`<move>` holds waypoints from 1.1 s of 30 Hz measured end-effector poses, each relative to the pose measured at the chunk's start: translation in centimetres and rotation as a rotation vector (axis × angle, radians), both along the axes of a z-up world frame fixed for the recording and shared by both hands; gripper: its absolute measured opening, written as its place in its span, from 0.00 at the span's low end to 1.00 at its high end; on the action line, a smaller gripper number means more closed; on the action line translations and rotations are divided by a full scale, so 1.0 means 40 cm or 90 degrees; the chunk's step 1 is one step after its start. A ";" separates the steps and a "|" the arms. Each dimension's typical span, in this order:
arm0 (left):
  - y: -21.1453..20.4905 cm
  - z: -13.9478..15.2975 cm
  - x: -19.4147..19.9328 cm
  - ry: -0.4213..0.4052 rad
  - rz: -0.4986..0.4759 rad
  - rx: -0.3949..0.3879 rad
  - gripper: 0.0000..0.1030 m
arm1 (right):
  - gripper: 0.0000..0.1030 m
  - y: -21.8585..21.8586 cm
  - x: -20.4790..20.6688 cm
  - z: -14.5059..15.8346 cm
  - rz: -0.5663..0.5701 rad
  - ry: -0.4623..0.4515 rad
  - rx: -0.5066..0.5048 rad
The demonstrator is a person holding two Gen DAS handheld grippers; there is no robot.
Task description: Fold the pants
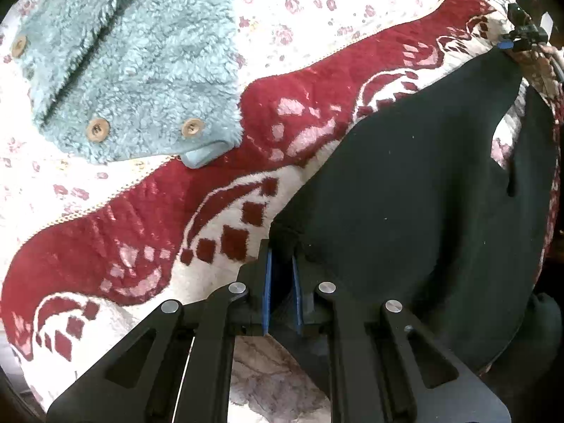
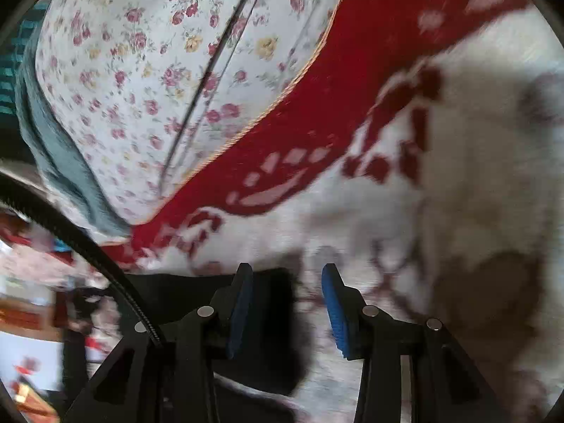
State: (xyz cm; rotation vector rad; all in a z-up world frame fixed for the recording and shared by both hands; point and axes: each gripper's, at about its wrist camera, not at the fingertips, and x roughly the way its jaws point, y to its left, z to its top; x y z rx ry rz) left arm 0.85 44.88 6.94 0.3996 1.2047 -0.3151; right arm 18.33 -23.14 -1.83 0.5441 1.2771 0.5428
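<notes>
The black pants (image 1: 416, 197) lie spread on a red and white patterned blanket (image 1: 169, 218), filling the right half of the left wrist view. My left gripper (image 1: 282, 250) is shut on a corner of the pants, with black cloth pinched between its blue pads (image 1: 267, 282). My right gripper (image 2: 287, 275) is open; a corner of the pants (image 2: 275, 324) lies under and between its fingers, ungripped. In the left wrist view the right gripper (image 1: 521, 35) appears far off at the pants' other end.
A fluffy light-blue garment (image 1: 134, 60) with wooden buttons lies on a floral sheet (image 1: 317, 17) beyond the blanket. In the right wrist view a black cable (image 2: 88, 243) curves across the lower left, and the floral sheet (image 2: 148, 81) fills the upper left.
</notes>
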 end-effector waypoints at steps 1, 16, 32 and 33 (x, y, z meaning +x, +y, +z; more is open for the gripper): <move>0.015 -0.003 0.004 -0.004 0.000 0.002 0.09 | 0.38 0.008 0.002 0.000 -0.002 0.011 -0.013; -0.009 0.006 0.008 -0.026 0.009 0.020 0.09 | 0.26 0.092 -0.009 -0.006 0.079 0.024 -0.014; -0.026 0.099 -0.066 -0.128 0.023 0.058 0.09 | 0.02 0.099 -0.054 0.063 0.092 -0.148 -0.035; -0.026 0.122 -0.090 -0.142 0.026 0.055 0.09 | 0.02 0.097 -0.065 0.076 0.096 -0.164 -0.037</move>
